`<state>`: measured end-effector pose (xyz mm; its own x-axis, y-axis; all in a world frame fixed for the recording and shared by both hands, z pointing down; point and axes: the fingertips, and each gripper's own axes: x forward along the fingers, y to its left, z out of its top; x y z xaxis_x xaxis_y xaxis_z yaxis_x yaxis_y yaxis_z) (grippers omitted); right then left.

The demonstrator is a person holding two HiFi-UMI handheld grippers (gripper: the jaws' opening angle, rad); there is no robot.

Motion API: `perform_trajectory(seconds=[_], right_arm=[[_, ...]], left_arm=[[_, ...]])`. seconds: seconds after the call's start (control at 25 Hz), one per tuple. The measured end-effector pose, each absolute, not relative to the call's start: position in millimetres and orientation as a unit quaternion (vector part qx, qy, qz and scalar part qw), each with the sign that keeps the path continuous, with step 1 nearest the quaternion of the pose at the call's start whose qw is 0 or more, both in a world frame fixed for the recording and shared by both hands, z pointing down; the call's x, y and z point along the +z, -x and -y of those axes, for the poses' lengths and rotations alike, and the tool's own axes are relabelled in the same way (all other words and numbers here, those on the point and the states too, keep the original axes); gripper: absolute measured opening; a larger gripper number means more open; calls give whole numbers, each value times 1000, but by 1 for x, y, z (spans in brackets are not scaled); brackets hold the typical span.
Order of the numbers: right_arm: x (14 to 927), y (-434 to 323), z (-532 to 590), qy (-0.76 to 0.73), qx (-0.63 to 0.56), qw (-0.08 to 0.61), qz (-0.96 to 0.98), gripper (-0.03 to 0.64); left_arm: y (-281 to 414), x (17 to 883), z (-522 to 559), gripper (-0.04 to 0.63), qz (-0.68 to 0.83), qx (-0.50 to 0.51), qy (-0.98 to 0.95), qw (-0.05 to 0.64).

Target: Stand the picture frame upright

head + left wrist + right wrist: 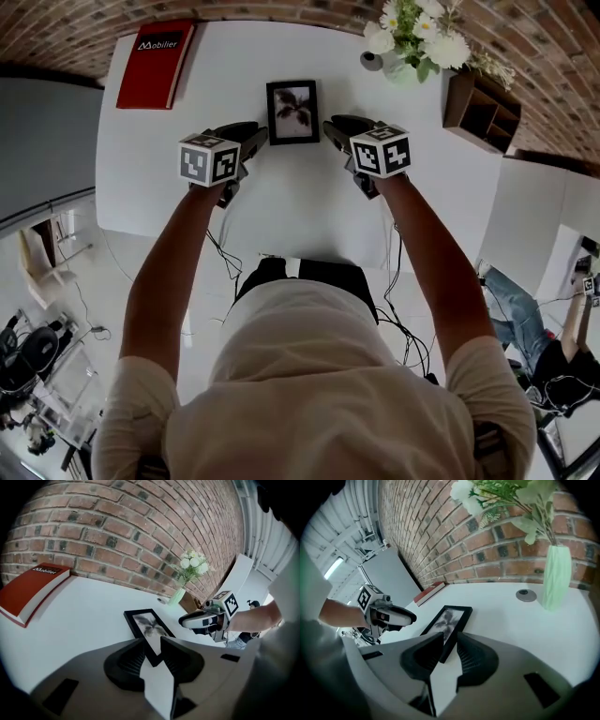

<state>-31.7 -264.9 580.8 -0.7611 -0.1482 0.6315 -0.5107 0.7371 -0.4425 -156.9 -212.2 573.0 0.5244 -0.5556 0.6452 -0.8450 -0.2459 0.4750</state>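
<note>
Shirt [309, 394] and two bare forearms [173, 272] fill the foreground, reaching out over a white tabletop [169, 178].

Far left, by the brick wall [75, 28]: red book [155, 64], lying flat, well apart from everything else.

Left gripper [255, 136]: jaws released, nothing clamped. Tips sit just beside the lower left corner of the frame [292, 112]; in the left gripper view that corner shows through the gap.

Frame: black, lying flat and face up mid-tabletop, between the two grippers.

Right gripper [335, 129]: jaws likewise apart, gripping nothing. Tips just beside the frame's right edge; a frame corner shows through its gap.

Right rear: small grey disc [371, 61], then a pale green vase [555, 576] of white flowers [417, 28], both apart from the frame.

Far right edge: wooden box [480, 103] with open compartments.
</note>
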Motion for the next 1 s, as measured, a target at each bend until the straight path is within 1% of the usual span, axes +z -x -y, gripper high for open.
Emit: perform_trajectory(seconds=[0.52,0.72,1.0], right_arm=[[611,56,284,-150,355,310,869,77],[615,64,287,-144,360,314,867,77],[620,67,286,-138,361,333,860,77]], left_arm=[[158,605,243,120,444,178,-757,445],[157,609,246,121,434,171,-759,454],[153,618,244,121,420,190,-755,467]])
